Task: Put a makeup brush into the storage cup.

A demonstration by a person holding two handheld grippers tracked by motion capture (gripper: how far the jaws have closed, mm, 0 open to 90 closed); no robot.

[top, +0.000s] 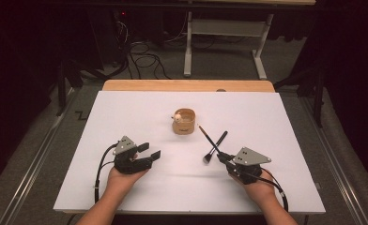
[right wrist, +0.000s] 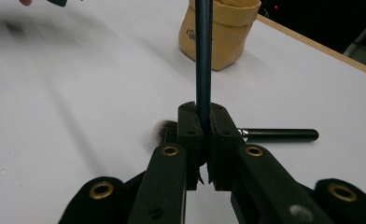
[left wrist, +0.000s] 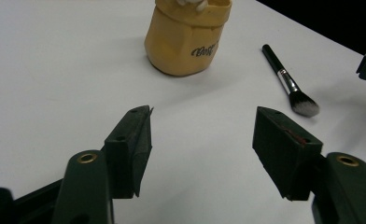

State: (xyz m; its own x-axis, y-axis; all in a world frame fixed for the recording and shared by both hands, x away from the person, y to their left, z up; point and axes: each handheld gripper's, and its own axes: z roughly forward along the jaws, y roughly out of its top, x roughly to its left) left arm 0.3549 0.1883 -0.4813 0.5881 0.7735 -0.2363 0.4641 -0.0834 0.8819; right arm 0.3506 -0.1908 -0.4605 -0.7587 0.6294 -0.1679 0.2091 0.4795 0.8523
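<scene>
R gripper [right wrist: 203,140] clamped tight on thin dark brush handle [right wrist: 203,51], near its lower end; handle sticks out past jaws toward tan paper-like pouch [right wrist: 218,35]. In high view, same thin brush [top: 209,138] slants up-left from R gripper [top: 225,159], tip pointing at pouch [top: 184,122]. Crosses over 2nd brush, fluffy makeup brush [top: 215,147], lying flat on white table top [top: 126,108], bristles near R jaws. In right gripper view, fluffy brush [right wrist: 279,135] lies just behind jaws, grey bristles peeking out on left.

L gripper [left wrist: 202,140] about half open, nothing between jaws, resting low over table, aimed at pouch [left wrist: 186,42]. Fluffy brush [left wrist: 291,84] off to its right, well apart from pouch.

Pouch upright, mid table, sth small & white inside; can't tell what.

Step, prob: thin brush picked up, ready to go in pouch. Next: lift it clear of fluffy brush, tip it upright, drop into pouch mouth. L gripper may need to steady pouch so no tipping.
</scene>
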